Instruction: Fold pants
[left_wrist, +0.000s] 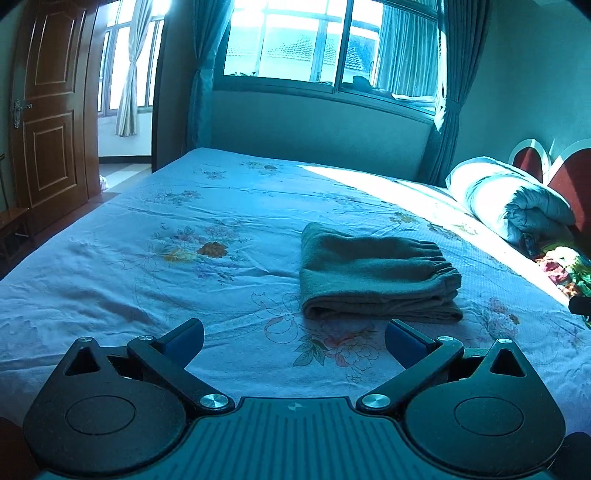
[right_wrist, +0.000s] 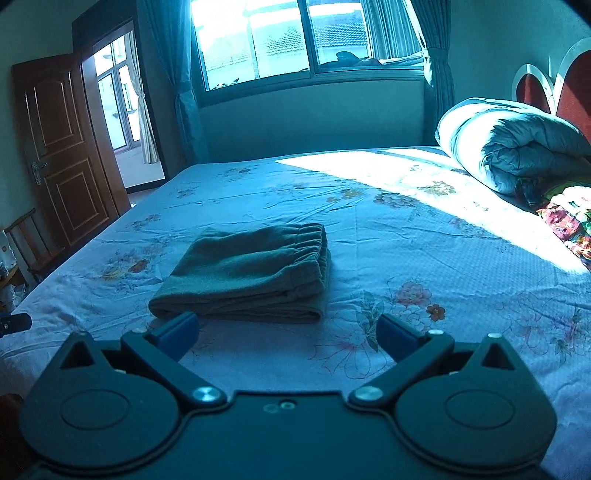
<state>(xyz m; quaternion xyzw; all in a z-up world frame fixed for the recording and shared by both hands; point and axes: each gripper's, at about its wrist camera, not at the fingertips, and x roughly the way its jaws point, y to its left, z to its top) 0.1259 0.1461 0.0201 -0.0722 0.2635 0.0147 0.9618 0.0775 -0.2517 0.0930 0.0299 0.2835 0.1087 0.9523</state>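
In the left wrist view, the folded pants (left_wrist: 378, 275) lie right of centre on the flowered bed sheet (left_wrist: 166, 266), bare sheet open to the left, and the left gripper (left_wrist: 294, 338) at the bottom spreads wide, empty. In the right wrist view, the pants (right_wrist: 245, 275) sit left of centre, near edge just beyond the right gripper (right_wrist: 287, 331), jaws released, touching nothing
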